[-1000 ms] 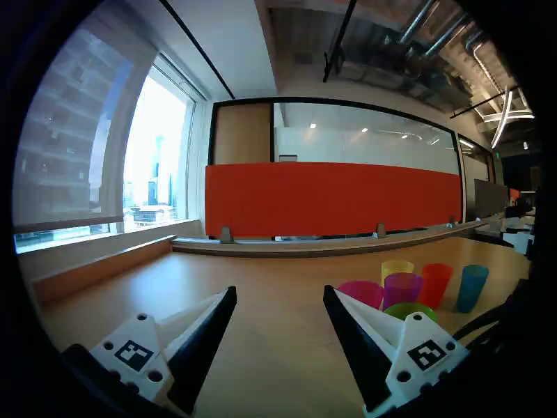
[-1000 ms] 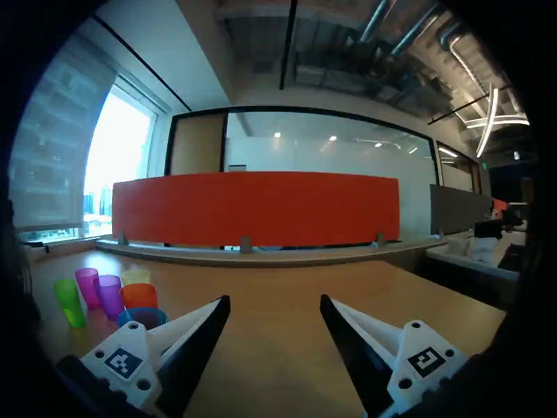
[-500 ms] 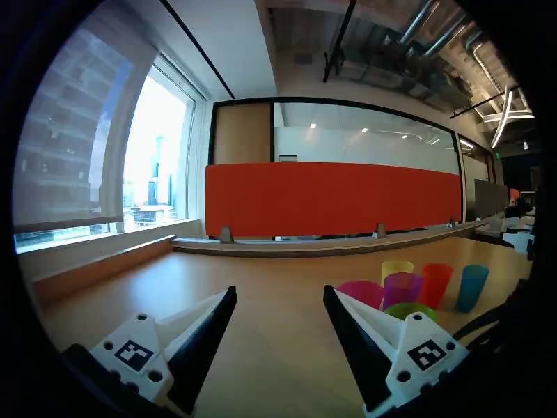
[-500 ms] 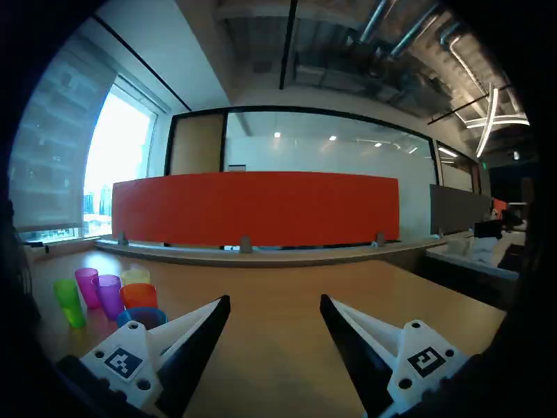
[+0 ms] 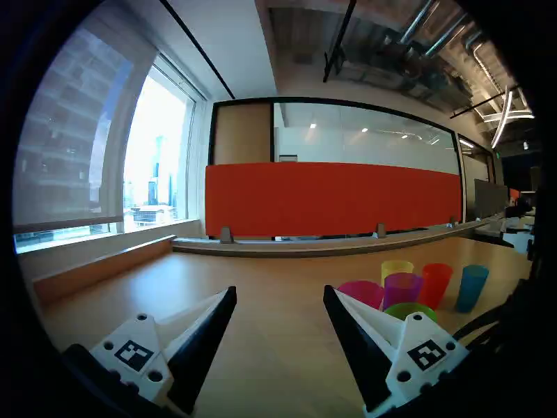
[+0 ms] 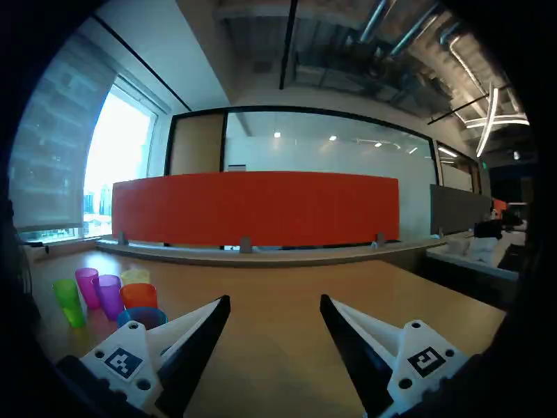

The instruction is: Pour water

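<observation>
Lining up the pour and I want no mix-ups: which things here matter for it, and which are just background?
For the pour: coloured cups standing on the table; left gripper and right gripper, both open, holding nothing.
Just around: red divider panel; window.

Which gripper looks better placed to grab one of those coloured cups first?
Left, narrowly. Both are open, but the pink cup sits right by a fingertip of the left gripper; from the right gripper the cups lie farther aside.
</observation>
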`<act>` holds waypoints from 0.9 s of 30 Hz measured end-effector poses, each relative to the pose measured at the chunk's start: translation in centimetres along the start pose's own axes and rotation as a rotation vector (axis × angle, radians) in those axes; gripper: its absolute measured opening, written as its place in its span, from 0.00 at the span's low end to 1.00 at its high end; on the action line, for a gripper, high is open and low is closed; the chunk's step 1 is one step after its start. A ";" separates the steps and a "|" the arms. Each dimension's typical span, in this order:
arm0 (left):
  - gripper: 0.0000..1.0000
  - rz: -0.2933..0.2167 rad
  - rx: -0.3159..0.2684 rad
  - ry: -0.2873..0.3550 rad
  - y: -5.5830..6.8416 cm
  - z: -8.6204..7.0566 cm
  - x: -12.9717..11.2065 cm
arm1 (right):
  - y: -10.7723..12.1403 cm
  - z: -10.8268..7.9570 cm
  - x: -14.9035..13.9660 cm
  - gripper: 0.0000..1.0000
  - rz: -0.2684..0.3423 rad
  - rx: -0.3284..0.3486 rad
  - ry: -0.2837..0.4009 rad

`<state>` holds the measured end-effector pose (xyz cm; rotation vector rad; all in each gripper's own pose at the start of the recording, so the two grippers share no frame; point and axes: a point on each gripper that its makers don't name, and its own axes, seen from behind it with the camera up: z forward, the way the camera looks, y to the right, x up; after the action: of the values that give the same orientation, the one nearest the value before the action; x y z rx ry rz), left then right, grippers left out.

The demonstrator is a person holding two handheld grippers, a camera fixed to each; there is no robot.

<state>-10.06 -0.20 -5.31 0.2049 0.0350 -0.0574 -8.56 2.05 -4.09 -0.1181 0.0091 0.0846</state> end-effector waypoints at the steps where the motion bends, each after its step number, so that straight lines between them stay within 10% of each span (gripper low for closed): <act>1: 0.92 0.000 0.000 0.000 0.0 0.0 0.0 | 0.0 0.0 0.0 1.00 0.000 0.000 0.000; 27: 0.92 -0.001 -0.001 -0.003 -0.1 -0.1 0.8 | -0.1 -0.1 0.1 1.00 -0.001 0.000 0.000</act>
<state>-9.23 -0.30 -5.49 0.2038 0.0325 -0.0590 -8.49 1.99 -4.15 -0.1178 0.0093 0.0840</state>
